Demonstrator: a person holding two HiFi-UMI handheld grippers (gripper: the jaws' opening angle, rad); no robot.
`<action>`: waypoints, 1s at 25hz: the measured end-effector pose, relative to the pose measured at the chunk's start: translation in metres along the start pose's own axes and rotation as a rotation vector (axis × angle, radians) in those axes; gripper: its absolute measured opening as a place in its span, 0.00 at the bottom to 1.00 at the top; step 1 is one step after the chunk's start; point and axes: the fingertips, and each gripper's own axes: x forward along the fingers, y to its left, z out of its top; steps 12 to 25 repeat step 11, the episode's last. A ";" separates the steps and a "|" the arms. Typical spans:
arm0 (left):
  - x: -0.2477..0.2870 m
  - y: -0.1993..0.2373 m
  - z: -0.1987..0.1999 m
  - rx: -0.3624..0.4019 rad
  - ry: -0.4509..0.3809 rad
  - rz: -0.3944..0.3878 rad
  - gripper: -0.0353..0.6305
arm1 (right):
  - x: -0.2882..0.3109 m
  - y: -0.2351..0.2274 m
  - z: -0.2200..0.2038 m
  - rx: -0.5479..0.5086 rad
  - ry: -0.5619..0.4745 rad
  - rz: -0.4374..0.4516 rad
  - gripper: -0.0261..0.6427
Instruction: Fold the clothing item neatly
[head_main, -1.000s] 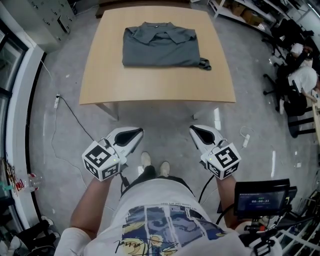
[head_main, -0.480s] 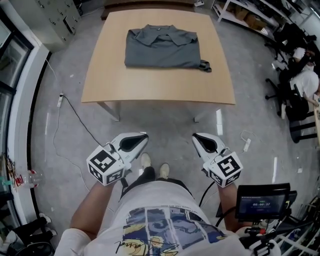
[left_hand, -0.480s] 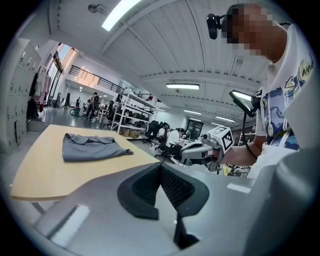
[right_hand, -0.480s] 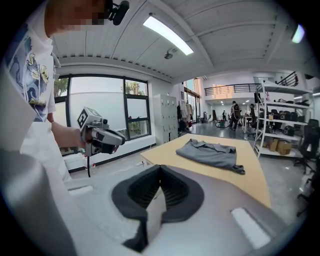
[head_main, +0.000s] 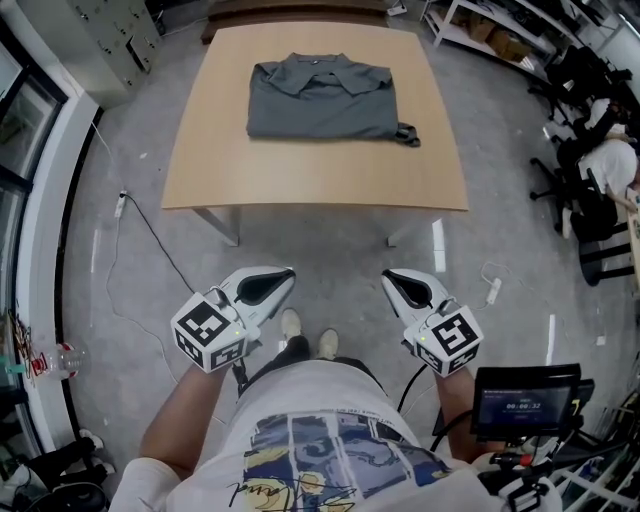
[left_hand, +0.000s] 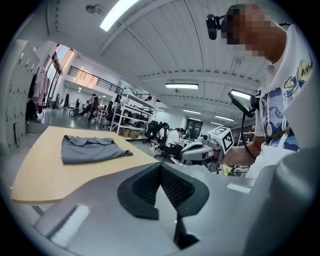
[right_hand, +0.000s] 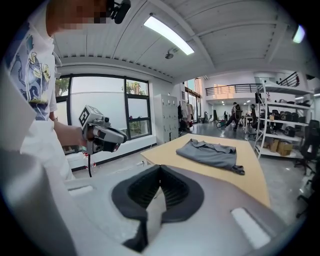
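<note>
Low in frame, my left gripper (head_main: 272, 282) and right gripper (head_main: 398, 284) hang with fingers together, empty. The grey shirt (head_main: 322, 100) lies folded at top centre on the surface (head_main: 300, 175). Risk: the sleeve end (head_main: 408, 134) pokes out at its right, and tugging it could drag the fold open.

We hold the left tool (head_main: 285, 275) and the right tool (head_main: 390, 278) low before our waist, side by side and well apart, both pointing forward and tilted slightly down. Each tool's jaws are pressed together on nothing.
</note>
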 end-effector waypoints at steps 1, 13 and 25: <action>-0.002 0.003 -0.001 0.003 0.003 -0.002 0.06 | 0.003 0.001 0.000 0.000 -0.001 -0.002 0.04; 0.002 0.022 0.008 0.012 -0.009 0.041 0.06 | 0.025 -0.011 0.012 -0.034 -0.005 0.043 0.04; 0.002 0.022 0.008 0.012 -0.009 0.041 0.06 | 0.025 -0.011 0.012 -0.034 -0.005 0.043 0.04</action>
